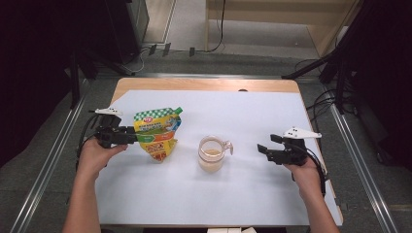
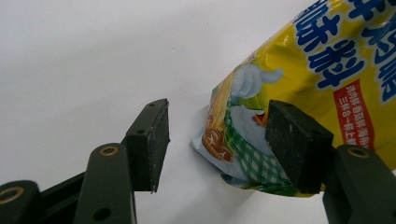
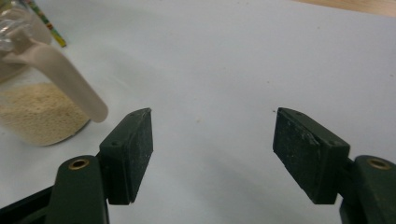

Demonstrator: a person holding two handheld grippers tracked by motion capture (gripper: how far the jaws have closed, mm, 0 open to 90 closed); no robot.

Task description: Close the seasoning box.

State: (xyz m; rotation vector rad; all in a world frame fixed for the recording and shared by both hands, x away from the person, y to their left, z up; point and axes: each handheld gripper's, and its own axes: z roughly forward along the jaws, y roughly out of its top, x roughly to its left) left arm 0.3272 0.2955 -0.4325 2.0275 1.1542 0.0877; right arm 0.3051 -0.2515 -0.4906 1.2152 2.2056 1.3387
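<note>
Pouch [image 1: 158, 133]: glossy yellow-green foil with a green cap at its top corner, standing tilted on the white sheet [image 1: 252, 111] left of centre. Left gripper [image 1: 127, 135] is at its left side; in the left gripper view the jaws stand apart, one matte black pad [image 2: 299, 144] against the pouch's [image 2: 299, 93] lower corner, the other clear of it. Right gripper [image 1: 265, 150], near the right edge, has jaws apart over bare sheet. Between them is a clear round jar [image 1: 212, 154] of beige granules with a pale scoop [image 3: 65, 79] sticking out. Wood table [image 1: 204, 84] edge beyond.
</note>
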